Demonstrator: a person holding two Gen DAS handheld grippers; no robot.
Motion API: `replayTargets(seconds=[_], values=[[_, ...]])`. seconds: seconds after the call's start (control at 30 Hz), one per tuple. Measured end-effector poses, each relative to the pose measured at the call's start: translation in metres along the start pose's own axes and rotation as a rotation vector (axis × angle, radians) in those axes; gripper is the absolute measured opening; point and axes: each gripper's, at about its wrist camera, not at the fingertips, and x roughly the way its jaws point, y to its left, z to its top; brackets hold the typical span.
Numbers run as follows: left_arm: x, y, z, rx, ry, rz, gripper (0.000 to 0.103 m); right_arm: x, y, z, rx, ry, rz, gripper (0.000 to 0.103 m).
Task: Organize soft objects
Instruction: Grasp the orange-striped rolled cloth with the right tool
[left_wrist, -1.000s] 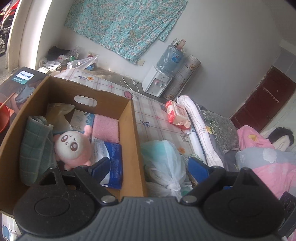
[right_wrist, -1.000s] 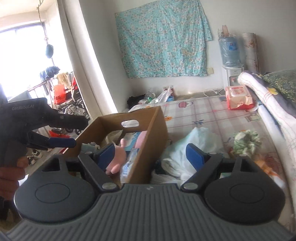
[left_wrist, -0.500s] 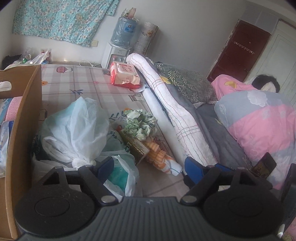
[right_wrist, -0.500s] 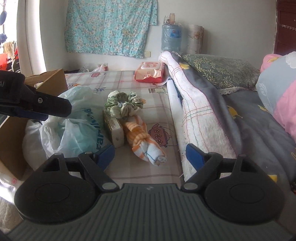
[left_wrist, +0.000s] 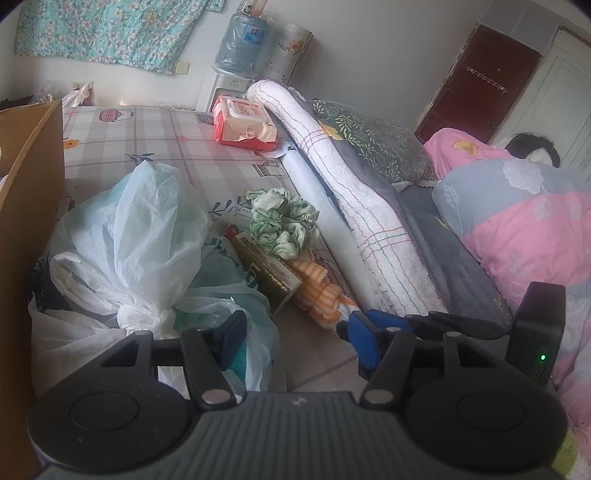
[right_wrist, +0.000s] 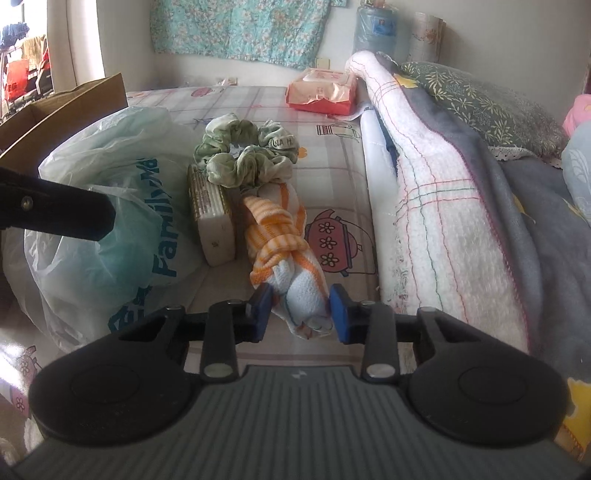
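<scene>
A rolled orange-and-white striped towel (right_wrist: 280, 236) lies on the checked mat (right_wrist: 332, 147), its near end between the pads of my right gripper (right_wrist: 301, 314). The jaws are closing and both pads touch the towel. A green scrunchie (right_wrist: 247, 155) rests at the towel's far end, beside a small gold box (right_wrist: 212, 218). My left gripper (left_wrist: 297, 339) hovers low by the plastic bags (left_wrist: 129, 236). Its jaws are closing, with only a loose bag edge by the left pad and bare mat between. The right gripper's fingers (left_wrist: 454, 323) reach the towel (left_wrist: 321, 295) from the right.
A cardboard box (left_wrist: 29, 177) stands at the left edge. A red wipes pack (left_wrist: 243, 123) lies further back. A rolled white blanket (left_wrist: 354, 206) borders the mat on the right. Beyond it a person lies under a pink quilt (left_wrist: 535, 229).
Both views swung from the cardboard box to the items on the mat and dropped lower. My right gripper came down around the towel's end and narrowed. The left jaws narrowed too.
</scene>
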Motion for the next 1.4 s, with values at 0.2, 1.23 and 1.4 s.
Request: replayTargets(seconds=[0.2, 1.23, 1.4], values=[[-0.008, -0.003, -0.009, 0.009, 0.028, -0.048, 0.061, -0.037, 0.000, -0.024, 0.166, 0.053, 0.058, 0.032], [0.014, -0.019, -0.057, 0.031, 0.236, -0.030, 0.061, -0.061, 0.017, -0.088, 0.488, 0.092, 0.300, 0.034], [0.024, -0.016, -0.065, 0.011, 0.288, -0.029, 0.058, -0.075, 0.024, -0.095, 0.507, 0.082, 0.325, 0.034]])
